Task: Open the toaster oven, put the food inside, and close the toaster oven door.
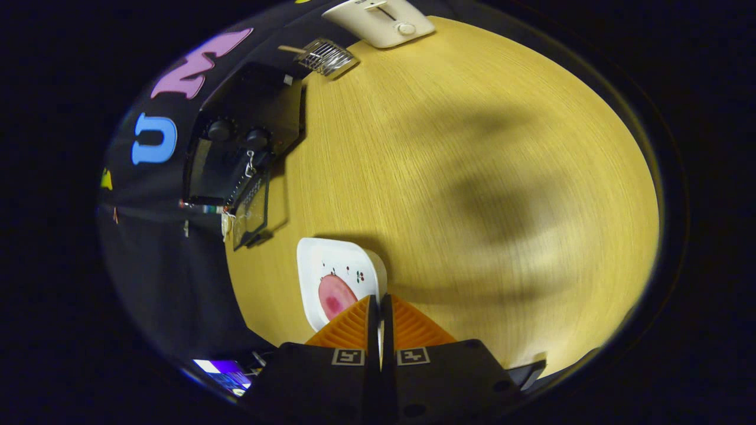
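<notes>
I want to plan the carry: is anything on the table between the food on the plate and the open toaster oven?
Nothing visible does. The pink food lies on the white plate just ahead of the gripper, whose fingers are closed and empty. Bare table separates the plate from the toaster oven, whose door hangs open.

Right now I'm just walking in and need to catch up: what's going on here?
A person's hand-held gripper hovers with its orange fingers shut, empty, over the edge of a white plate carrying pink food. The black toaster oven stands beyond on the wooden table, its door already open. The food isn't in yet.
</notes>
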`<action>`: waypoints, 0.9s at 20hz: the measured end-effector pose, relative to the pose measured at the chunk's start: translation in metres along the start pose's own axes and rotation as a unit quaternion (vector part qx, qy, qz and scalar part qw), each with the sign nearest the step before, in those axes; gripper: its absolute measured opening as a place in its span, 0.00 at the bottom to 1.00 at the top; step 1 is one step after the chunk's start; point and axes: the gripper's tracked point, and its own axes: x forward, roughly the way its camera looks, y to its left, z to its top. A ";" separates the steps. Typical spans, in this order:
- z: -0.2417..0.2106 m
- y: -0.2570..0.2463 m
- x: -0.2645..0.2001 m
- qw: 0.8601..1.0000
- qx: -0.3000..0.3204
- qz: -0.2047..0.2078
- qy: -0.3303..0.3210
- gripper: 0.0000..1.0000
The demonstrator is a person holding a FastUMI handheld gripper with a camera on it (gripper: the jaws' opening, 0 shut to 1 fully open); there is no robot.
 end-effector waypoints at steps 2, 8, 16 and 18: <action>-0.009 0.017 -0.001 0.999 0.033 0.019 -0.014 0.05; -0.021 0.092 0.009 0.985 0.140 0.071 -0.076 0.05; -0.017 0.192 0.065 0.952 0.249 0.094 -0.152 0.05; -0.007 0.209 0.078 0.941 0.273 0.084 -0.182 0.05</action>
